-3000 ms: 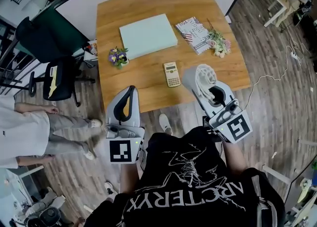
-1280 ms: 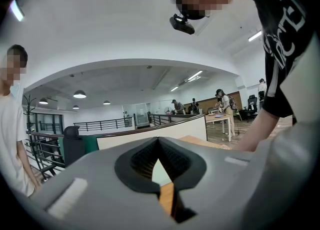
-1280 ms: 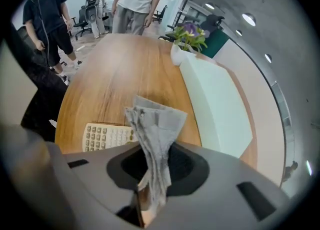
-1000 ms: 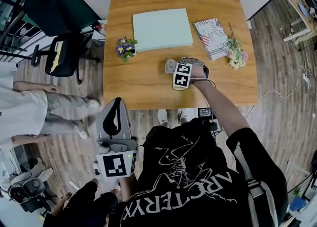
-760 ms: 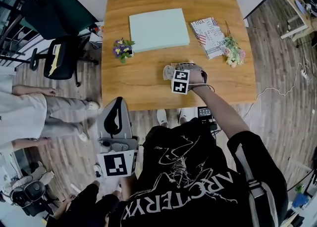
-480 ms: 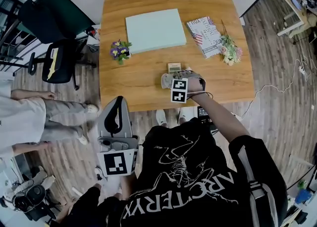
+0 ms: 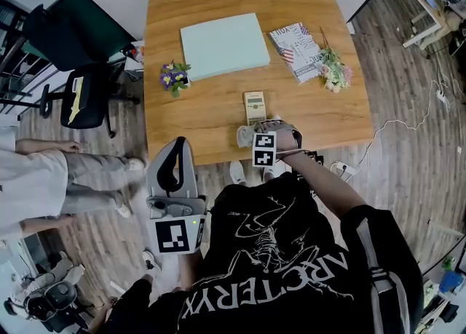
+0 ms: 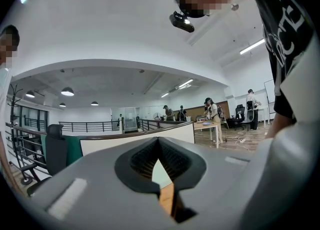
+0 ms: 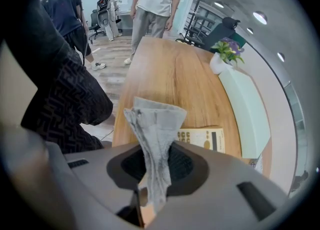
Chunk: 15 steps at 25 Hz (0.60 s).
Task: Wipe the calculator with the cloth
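Hidden or unclear: in the head view my marker cube and hand cover the jaws of the right tool (image 7: 250, 135), and only a grey corner of the cloth shows beside them. In the right gripper view the tool body cuts off the near edge of the calculator. No view shows whether cloth and calculator touch.

Materials and shapes: the crumpled grey woven cloth (image 9: 155, 124) is folded into a limp, creased strip. The flat cream plastic calculator (image 7: 254, 107) is rectangular, with rows of small keys and a dark display at one end (image 9: 205, 138). It lies on the square wooden bench (image 7: 196, 118), near my edge, just beyond the cloth. Farther back lie a pale green rectangular pad (image 7: 224, 45), a small white pot of purple flowers (image 7: 173, 76), a flag-printed booklet (image 7: 295, 41) and a loose spray of flowers (image 7: 333, 70).

Tools: the right tool (image 9: 150, 184) is clenched on the cloth, which stands up out of the ribbed black pads. It hangs over the bench beside the calculator's near end. The left tool (image 7: 178, 152) is held off the bench, by my body. Its jaws (image 8: 160, 166) meet at the tips with nothing between them.
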Available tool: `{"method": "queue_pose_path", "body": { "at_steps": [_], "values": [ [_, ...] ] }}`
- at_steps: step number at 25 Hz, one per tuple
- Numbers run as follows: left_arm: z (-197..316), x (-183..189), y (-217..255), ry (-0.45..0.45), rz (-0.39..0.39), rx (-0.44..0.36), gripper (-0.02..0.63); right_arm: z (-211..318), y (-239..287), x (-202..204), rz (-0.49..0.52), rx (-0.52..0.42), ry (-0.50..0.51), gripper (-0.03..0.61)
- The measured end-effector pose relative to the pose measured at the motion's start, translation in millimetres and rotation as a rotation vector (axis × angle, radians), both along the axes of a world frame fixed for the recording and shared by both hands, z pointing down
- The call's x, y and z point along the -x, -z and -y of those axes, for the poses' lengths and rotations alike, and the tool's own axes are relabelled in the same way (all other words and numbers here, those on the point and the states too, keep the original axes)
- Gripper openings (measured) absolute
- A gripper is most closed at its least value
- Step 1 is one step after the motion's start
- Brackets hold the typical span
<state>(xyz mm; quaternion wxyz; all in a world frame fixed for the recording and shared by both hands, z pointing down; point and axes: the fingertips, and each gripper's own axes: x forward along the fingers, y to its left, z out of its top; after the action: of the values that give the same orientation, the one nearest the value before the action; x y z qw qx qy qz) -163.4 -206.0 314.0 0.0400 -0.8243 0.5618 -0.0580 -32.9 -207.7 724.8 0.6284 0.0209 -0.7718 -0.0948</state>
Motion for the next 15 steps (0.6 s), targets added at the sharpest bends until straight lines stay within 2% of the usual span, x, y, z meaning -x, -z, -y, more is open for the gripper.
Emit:
{"method": "queue_pose_path", "body": {
  "at_steps": [5, 10, 13, 15],
  "values": [
    [2, -2, 3, -0.013, 0.002, -0.008, 0.009, -18, -17, 1, -0.008, 0.05, -0.009, 0.089],
    [2, -2, 6, -0.021, 0.003, -0.015, 0.009, -19, -18, 0, 0.011, 0.058, -0.042, 0.089],
    [1, -6, 9, -0.036, -0.001, -0.027, 0.009, -15, -4, 2, 0.076, 0.055, -0.095, 0.089],
    [2, -8, 9, -0.042, 0.002, -0.028, 0.009, -8, 21, 3, 0.179, 0.057, -0.188, 0.089]
  ]
}}
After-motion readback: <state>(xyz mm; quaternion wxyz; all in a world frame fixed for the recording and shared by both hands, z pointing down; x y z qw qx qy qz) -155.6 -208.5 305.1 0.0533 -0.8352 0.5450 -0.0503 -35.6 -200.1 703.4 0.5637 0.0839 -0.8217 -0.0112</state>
